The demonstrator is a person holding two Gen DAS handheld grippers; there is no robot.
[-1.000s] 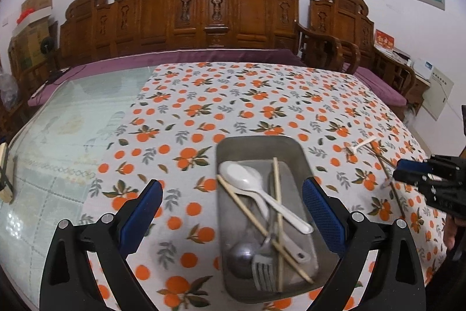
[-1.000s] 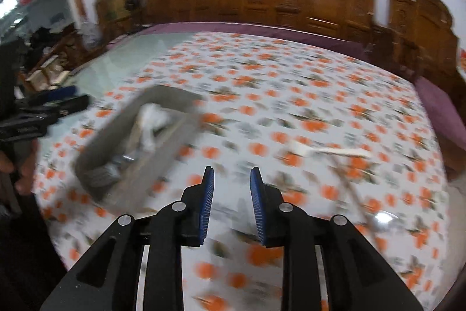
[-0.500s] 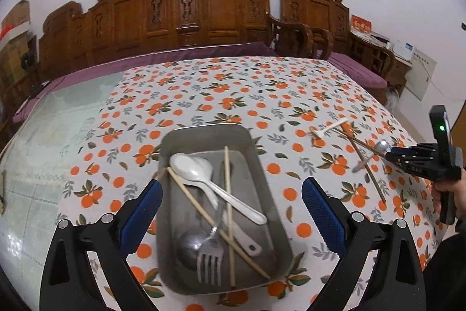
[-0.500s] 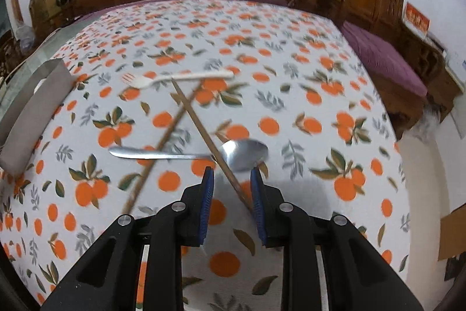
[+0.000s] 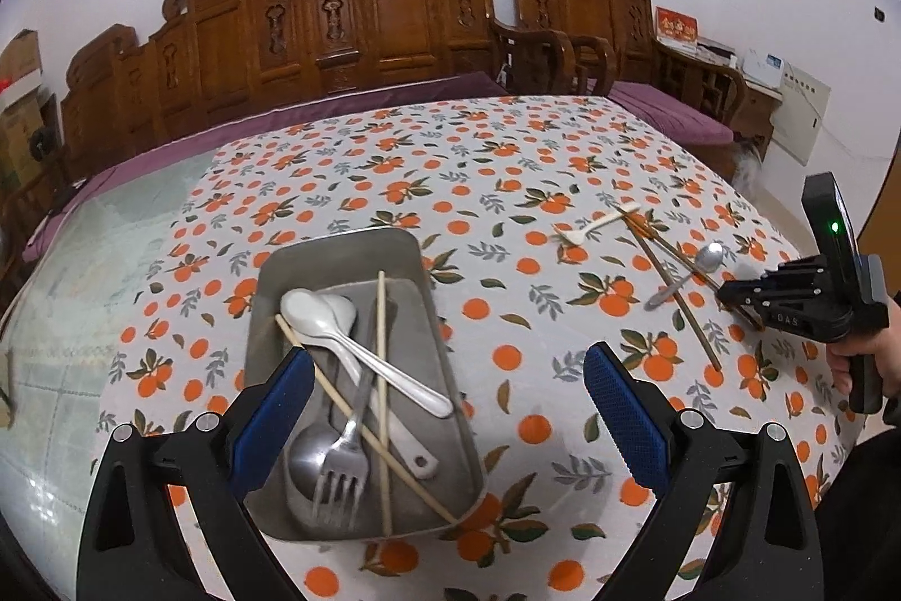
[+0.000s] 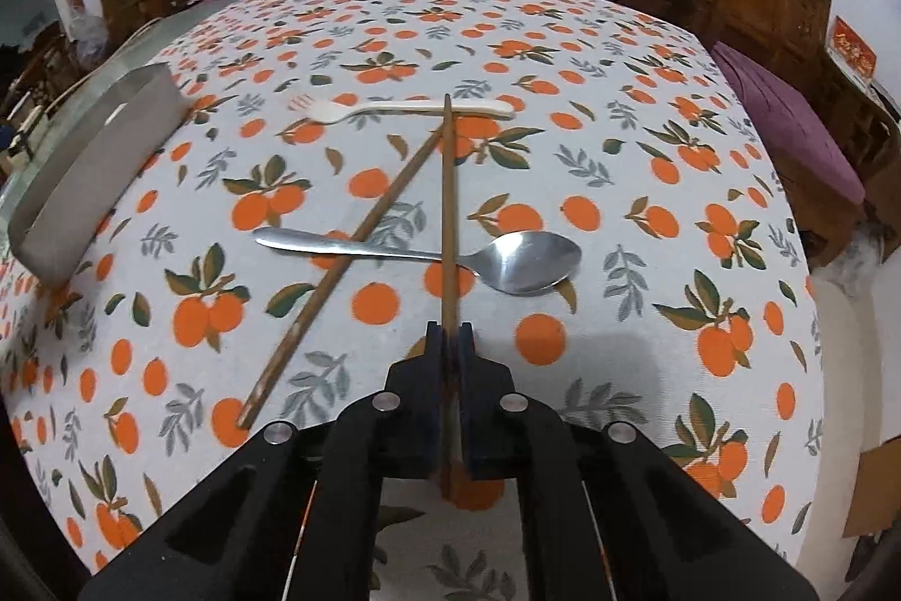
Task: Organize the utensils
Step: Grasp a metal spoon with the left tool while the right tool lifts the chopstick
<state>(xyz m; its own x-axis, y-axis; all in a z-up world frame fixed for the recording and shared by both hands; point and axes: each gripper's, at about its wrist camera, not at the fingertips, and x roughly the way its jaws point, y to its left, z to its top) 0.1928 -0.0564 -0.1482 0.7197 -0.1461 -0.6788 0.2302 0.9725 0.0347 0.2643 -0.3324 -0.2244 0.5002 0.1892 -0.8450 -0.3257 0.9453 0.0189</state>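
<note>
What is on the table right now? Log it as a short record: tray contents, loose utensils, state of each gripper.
tray: metal tray holds white spoons, a fork, a metal spoon, pale chopsticks
loose: white fork, metal spoon, two dark chopsticks, on the orange-print tablecloth
right gripper: shut on dark chopstick, which crosses over the metal spoon
other chopstick: free, lying under the spoon handle
left gripper: open, empty, over the tray

Left gripper point(image 5: 445, 409) at lower centre of its view, blue pads spread wide, nothing between them; right gripper point(image 6: 449, 339) at lower centre, angled downward, pads clamped together; hand point(image 5: 870, 359) gripping its handle at right edge
</note>
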